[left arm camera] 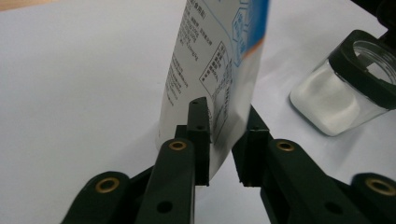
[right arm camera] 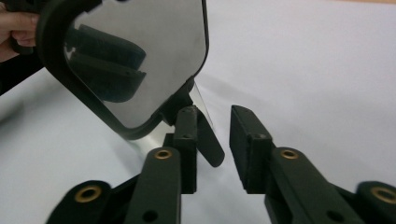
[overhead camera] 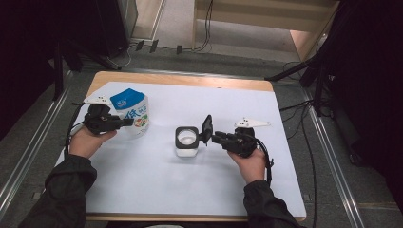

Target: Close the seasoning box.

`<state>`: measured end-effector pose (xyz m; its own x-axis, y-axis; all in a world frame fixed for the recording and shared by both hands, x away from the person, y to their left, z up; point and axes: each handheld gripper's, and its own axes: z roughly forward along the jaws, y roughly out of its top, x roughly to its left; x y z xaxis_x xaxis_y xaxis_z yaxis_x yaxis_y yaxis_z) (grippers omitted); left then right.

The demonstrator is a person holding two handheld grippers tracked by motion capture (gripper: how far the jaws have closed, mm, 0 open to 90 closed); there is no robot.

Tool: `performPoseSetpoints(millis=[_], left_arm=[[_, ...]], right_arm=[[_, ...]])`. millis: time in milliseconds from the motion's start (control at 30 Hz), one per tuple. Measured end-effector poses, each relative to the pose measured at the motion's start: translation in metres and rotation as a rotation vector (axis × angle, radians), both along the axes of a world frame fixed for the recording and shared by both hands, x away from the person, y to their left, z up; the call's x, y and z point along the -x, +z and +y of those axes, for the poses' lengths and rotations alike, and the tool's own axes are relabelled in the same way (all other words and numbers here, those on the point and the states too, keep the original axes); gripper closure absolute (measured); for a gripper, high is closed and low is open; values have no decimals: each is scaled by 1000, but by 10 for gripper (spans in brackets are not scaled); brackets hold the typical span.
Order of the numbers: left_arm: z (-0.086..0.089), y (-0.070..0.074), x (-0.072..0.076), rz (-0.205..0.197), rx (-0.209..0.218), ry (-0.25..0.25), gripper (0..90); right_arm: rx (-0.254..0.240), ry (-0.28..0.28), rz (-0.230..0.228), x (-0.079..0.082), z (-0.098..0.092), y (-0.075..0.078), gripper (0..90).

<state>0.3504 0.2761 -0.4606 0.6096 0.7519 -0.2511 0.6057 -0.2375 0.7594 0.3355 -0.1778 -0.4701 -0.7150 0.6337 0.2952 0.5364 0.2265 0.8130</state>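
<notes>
A white and blue pouch [overhead camera: 130, 111] stands upright at the table's left. My left gripper [overhead camera: 127, 122] reaches it from the left. In the left gripper view the pouch's [left arm camera: 215, 56] lower edge sits between the jaws of my left gripper [left arm camera: 224, 135], which stand a little apart with a gap showing. A glass jar [overhead camera: 187, 141] of white powder has its black-rimmed lid [overhead camera: 207, 127] flipped up on the right side. My right gripper [overhead camera: 215, 137] is at that lid. In the right gripper view the lid's tab [right arm camera: 208, 144] lies against the left pad of my right gripper [right arm camera: 215, 126], with a slit before the right pad.
A white sheet [overhead camera: 190, 190] covers the wooden table [overhead camera: 180, 80]. The jar [left arm camera: 345, 93] stands close to the right of the pouch. Cables and black stands [overhead camera: 313, 71] lie on the floor beyond the far edge. A hand [right arm camera: 14, 32] shows past the lid.
</notes>
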Motion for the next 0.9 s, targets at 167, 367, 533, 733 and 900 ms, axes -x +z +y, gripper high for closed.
performPoseSetpoints(millis=[167, 367, 533, 733, 900], left_arm=[[0, 1, 2, -23, -7, 5, 576], [-5, 1, 7, -2, -5, -20, 484], [-7, 1, 11, 22, -23, -35, 442], [-4, -1, 14, 22, -19, -21, 411], [-1, -2, 15, 25, -23, -10, 405]], right_arm=[[-30, -16, 3, -2, 0, 4, 892], [-61, -3, -15, -4, 4, 11, 900], [-80, 6, -24, -3, 8, 14, 900], [-92, 18, -32, -2, 12, 16, 900], [-96, 16, -30, -2, 13, 17, 900]])
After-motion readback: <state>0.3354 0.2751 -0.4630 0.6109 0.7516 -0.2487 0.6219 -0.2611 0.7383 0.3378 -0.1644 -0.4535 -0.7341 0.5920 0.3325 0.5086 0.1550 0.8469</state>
